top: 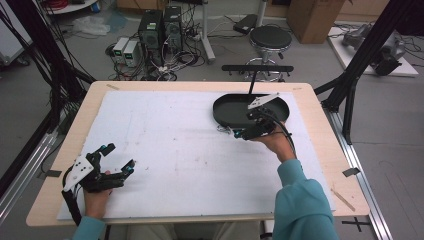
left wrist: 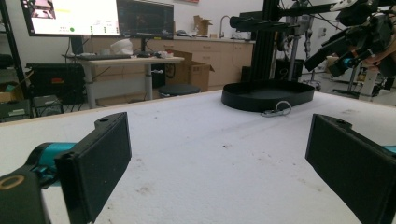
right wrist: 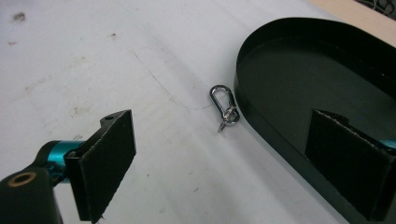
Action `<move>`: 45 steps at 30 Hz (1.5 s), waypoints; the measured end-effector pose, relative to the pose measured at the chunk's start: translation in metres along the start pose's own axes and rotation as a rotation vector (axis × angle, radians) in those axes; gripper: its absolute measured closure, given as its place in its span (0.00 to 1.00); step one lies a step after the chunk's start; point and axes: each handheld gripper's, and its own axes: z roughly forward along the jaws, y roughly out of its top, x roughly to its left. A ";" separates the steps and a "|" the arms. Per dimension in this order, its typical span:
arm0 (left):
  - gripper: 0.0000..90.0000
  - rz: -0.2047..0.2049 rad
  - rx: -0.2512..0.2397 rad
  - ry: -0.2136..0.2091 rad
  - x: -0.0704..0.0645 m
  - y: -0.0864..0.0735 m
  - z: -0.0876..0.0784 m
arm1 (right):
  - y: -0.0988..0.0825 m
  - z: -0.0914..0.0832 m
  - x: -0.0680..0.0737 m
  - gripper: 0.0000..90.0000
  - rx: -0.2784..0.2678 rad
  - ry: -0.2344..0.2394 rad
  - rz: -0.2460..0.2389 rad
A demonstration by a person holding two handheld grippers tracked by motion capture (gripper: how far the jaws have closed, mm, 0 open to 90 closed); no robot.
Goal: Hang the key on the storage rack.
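A small silver carabiner clip (right wrist: pixel 223 106) is lying flat on the white mat (top: pixel 165 150), just beside the outer wall of the black oval tray (right wrist: pixel 299 79) on the tray's near-left edge; whether it is touching that wall is hard to tell. In the left gripper view the clip (left wrist: pixel 276 109) is showing as a pale loop at the tray's (left wrist: pixel 267 95) foot. You are holding your right gripper (right wrist: pixel 224 154) above that same edge of the tray with its jaws spread wide and gripping nothing: in the right gripper view one jaw is hanging over the mat to the tray's left, the other over the tray's dark floor, and the clip is lying beyond and between them, clear of both pads. From the high view your right gripper (top: pixel 252 127) is hovering at the tray's (top: pixel 225 102) front rim, your hand behind it. Well away from the tray, near the mat's front-left corner, you are holding your left gripper (top: pixel 119 159) low over the mat, its jaws also standing wide apart and empty, facing across the mat toward the tray.
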 end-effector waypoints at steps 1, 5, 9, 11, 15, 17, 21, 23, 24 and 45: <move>0.08 0.000 0.000 0.000 0.000 0.000 0.000 | 0.001 0.002 0.000 0.10 0.006 0.003 0.004; 0.08 -0.001 0.001 0.000 0.000 0.000 0.000 | 0.005 0.011 0.000 0.10 0.032 0.001 0.013; 0.08 -0.001 0.001 0.001 0.000 0.000 0.000 | 0.006 0.021 -0.001 0.10 0.063 0.000 0.026; 0.08 -0.002 0.000 0.001 0.000 0.000 0.000 | 0.007 0.025 0.000 0.10 0.073 -0.003 0.034; 0.08 -0.001 0.001 0.000 0.000 0.000 0.000 | 0.007 0.031 0.000 0.10 0.080 0.004 0.043; 0.08 -0.001 0.001 0.000 0.000 0.000 0.000 | 0.008 0.035 0.001 0.10 0.100 0.002 0.043; 0.08 0.001 0.002 0.000 0.000 0.000 0.000 | 0.007 0.042 0.002 0.10 0.130 -0.004 0.047; 0.08 0.002 0.000 0.001 0.000 0.000 0.000 | 0.007 0.045 0.003 0.18 0.157 0.004 0.045; 0.08 0.001 -0.001 0.001 0.000 0.000 0.000 | 0.007 0.046 0.004 0.18 0.162 0.011 0.038; 0.08 -0.001 0.000 0.001 0.000 0.000 0.000 | 0.003 0.062 -0.001 0.54 0.222 -0.057 0.125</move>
